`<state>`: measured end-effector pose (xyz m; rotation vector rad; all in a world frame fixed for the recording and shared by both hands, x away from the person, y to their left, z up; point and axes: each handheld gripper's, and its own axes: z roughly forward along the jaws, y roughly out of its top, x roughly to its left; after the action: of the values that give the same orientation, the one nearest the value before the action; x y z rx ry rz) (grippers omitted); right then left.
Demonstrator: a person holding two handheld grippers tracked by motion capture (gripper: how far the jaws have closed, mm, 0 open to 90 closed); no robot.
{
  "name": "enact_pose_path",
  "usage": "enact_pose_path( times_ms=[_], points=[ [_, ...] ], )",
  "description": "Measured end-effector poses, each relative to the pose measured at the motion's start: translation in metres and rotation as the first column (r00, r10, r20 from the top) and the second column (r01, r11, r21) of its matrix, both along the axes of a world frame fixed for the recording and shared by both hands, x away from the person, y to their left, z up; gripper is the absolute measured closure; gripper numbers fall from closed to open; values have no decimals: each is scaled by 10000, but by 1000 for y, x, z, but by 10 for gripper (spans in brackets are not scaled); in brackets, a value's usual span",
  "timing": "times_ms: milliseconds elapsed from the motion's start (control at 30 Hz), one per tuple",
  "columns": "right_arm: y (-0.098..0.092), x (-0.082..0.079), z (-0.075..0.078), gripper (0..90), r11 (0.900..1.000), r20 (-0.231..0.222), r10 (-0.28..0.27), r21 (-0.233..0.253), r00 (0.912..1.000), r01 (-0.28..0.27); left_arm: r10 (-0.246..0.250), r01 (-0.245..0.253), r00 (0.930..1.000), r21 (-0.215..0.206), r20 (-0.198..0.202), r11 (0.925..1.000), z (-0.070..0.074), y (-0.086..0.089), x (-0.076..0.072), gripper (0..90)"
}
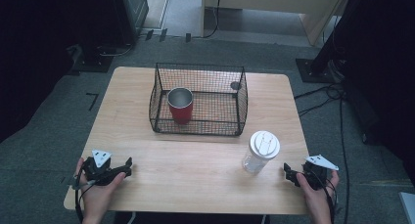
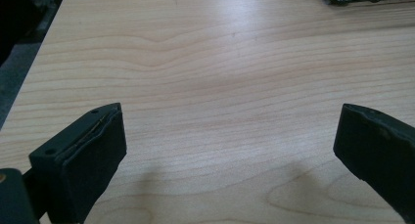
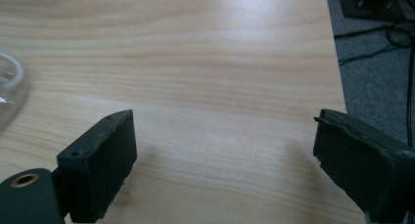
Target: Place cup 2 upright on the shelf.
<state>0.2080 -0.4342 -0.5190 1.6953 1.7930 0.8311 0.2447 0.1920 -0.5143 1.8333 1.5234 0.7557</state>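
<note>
The cup (image 1: 180,105) stands in the wire basket (image 1: 198,99) at table (image 1: 195,170) centre; the lidded jar (image 1: 260,151) stands right-front of it.

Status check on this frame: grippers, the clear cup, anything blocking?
Left gripper and right gripper both open, empty, low at the near table edge. Clear lidded cup upright, just left of right gripper, untouched. Nothing between them; red cup sits in wire basket.

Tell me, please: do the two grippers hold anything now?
No. The left gripper and the right gripper are both open over bare table, with nothing between the jaws.
</note>
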Motion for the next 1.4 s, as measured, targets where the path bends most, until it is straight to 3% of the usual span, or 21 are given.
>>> enact_pose_path(
  times_ms=[67, 367, 533, 833, 1067, 1167, 1400],
  points=[
    [3, -3, 7, 119, 9999, 287, 160, 36, 9995, -161, 35, -35, 9999, 17, -103, 10000, -1, 0, 2, 0],
    [16, -12, 36, 86, 9938, 769, 1029, 338, 9917, -1057, 50, -41, 9982, 160, -594, 9999, -3, -1, 5, 0],
    [28, -17, 50, 39, 9811, 1011, 1806, 513, 9783, -1864, 173, -178, 9923, -30, -1230, 9998, -5, 1, 11, 0],
    [49, -26, 66, 30, 9522, 1497, 2743, 961, 9499, -2901, 140, -143, 9923, -23, -1231, 9999, -6, 0, 11, 1],
    [75, -24, 76, 30, 9309, 1761, 3337, 933, 9261, -3532, 125, -129, 9923, -22, -1229, 9999, -6, 0, 11, 1],
    [84, -20, 77, 30, 9299, 1811, 3361, 917, 9242, -3562, 129, -132, 9924, -23, -1224, 9999, -6, 0, 11, 1],
    [102, -6, 75, 30, 9405, 1694, 3150, 766, 9339, -3311, 128, -132, 9924, -20, -1226, 9999, -6, 0, 11, 1]
  ],
)
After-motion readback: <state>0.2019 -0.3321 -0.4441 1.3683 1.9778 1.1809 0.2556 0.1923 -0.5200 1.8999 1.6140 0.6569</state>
